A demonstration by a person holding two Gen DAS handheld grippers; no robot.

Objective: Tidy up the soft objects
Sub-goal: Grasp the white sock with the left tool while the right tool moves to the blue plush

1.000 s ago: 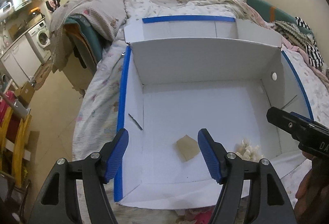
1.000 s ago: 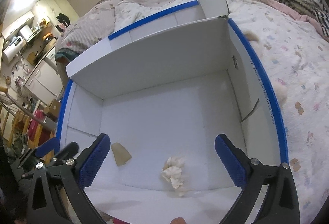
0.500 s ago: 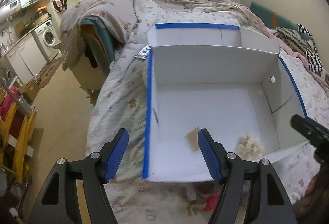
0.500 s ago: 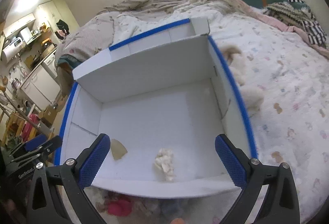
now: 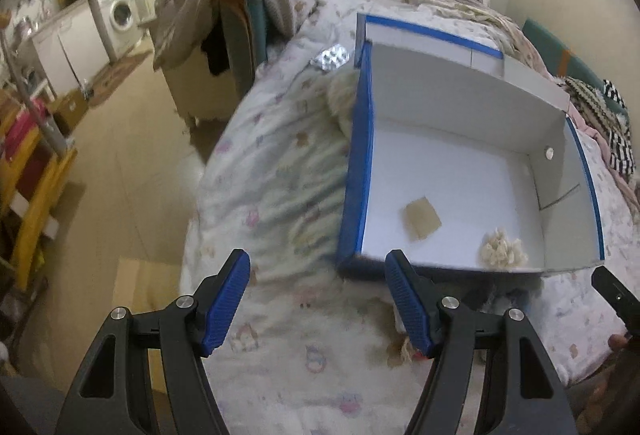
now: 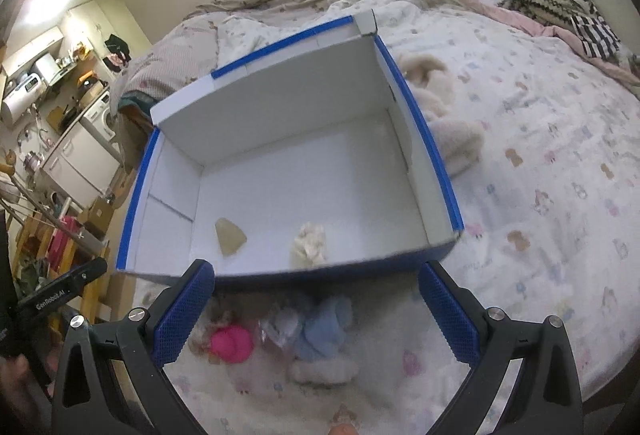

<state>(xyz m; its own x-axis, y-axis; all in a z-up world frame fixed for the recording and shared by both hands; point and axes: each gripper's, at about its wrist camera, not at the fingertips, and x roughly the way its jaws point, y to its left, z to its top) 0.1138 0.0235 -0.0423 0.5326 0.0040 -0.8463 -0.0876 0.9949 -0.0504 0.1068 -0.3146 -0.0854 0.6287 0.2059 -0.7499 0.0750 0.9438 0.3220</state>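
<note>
Blue-edged and white inside, an open cardboard box (image 6: 304, 171) sits on a bed (image 6: 540, 195) covered in a printed quilt, with 2 small items on its floor: a tan flat scrap (image 6: 230, 241) and a cream fluffy tuft (image 6: 308, 245). The left claw (image 5: 318, 299) hangs over the quilt just short of the box's near left corner, its 2 blue pads spread wide with nothing between them. The right claw (image 6: 316, 309) is likewise wide open and empty, poised over a cluster of soft toys lying on the quilt just outside the box's near wall: a pink one (image 6: 232, 343), a pale blue one (image 6: 324, 331) and a cream one (image 6: 324, 367), all blurred, their shapes hard to read. From the left wrist view that cluster is mostly hidden behind the right finger of the left claw, only dark smears showing. A cream plush toy (image 6: 444, 123) lies against the box's right outer wall, partly hidden by it. A foil blister pack (image 5: 331, 57) rests on the quilt near the box's far left corner. Beyond the bed, a washing machine (image 5: 120, 11) stands in a blurred kitchen area. At the bottom edge of the right wrist view, a small figure is cut off and cannot be identified.
</note>
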